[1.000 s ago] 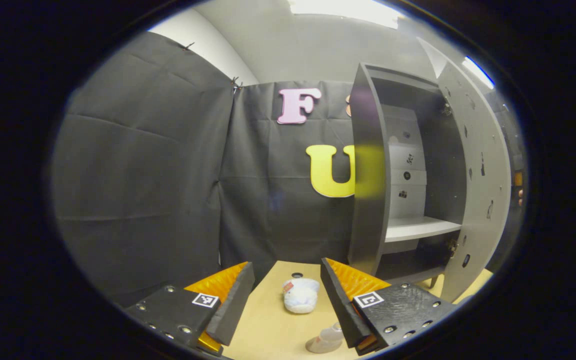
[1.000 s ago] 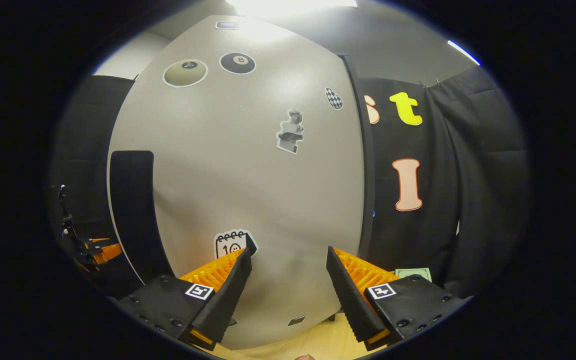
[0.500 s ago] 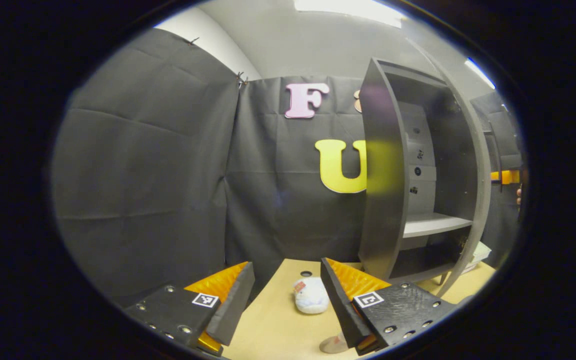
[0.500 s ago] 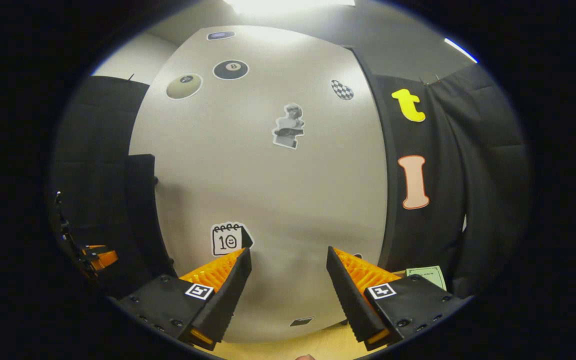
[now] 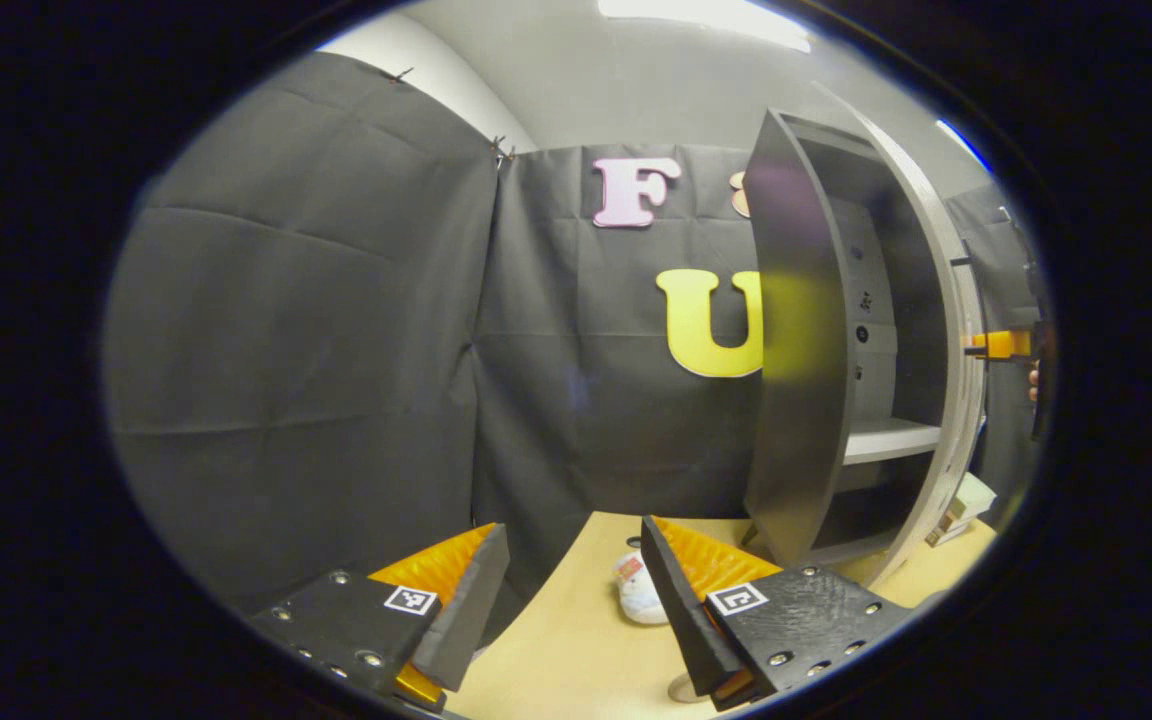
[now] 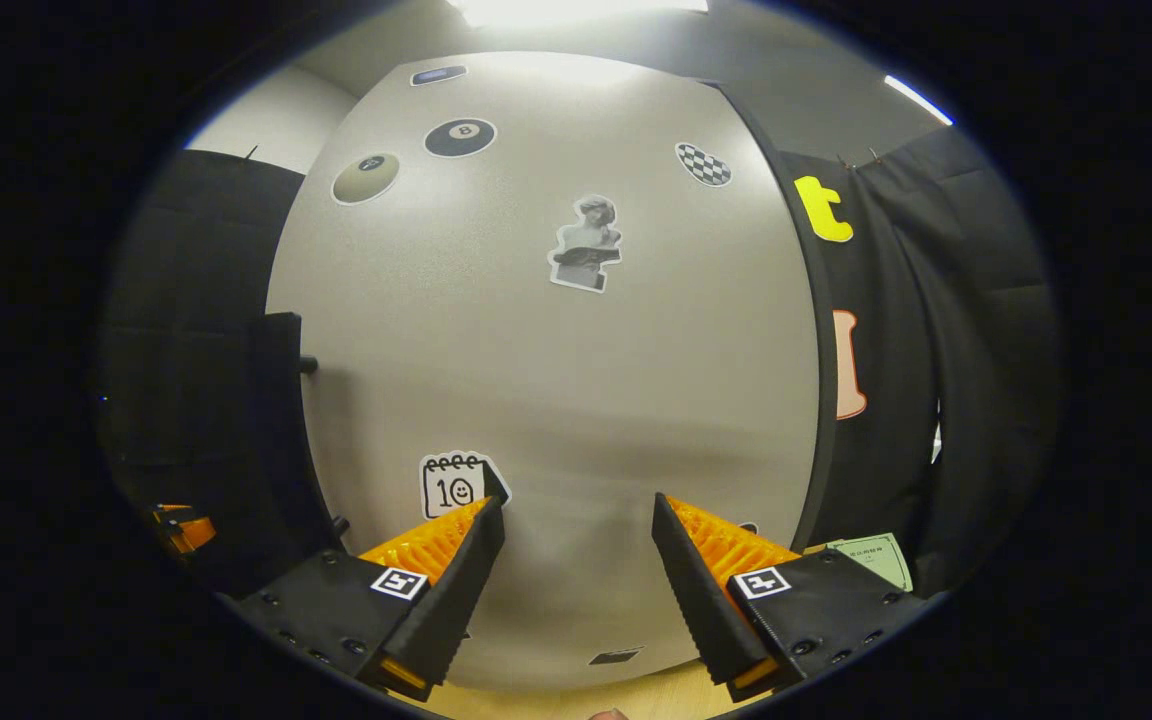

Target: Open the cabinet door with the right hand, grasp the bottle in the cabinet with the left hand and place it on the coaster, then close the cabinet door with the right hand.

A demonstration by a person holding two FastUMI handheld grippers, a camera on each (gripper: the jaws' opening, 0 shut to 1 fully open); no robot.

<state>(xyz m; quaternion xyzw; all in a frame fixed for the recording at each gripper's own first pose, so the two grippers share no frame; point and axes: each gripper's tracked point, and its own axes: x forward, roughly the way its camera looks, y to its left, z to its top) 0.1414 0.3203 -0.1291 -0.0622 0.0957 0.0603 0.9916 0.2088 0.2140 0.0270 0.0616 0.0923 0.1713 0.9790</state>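
In the left gripper view the dark grey cabinet (image 5: pixel 801 340) stands at the right on the tan table (image 5: pixel 556 650), its pale door (image 5: pixel 956 330) swung most of the way across the opening. One bare shelf (image 5: pixel 891 438) shows inside. My left gripper (image 5: pixel 571 600) is open and holds nothing. A sliver of the clear bottle (image 5: pixel 681 688) peeks out beside its right finger at the bottom edge. In the right gripper view my right gripper (image 6: pixel 576 590) is open, close against the door's stickered front (image 6: pixel 556 380); whether it touches is unclear.
A white plush toy (image 5: pixel 639 590) lies on the table in front of the cabinet. A green slip of paper (image 6: pixel 871 555) lies to the right of the door. Small boxes (image 5: pixel 961 500) sit behind the cabinet. Black cloth walls enclose the booth.
The door has swung further toward shut, hiding more of the inside. The left gripper view has panned left, so the cabinet and toy sit further right and the bottle has slid almost out.
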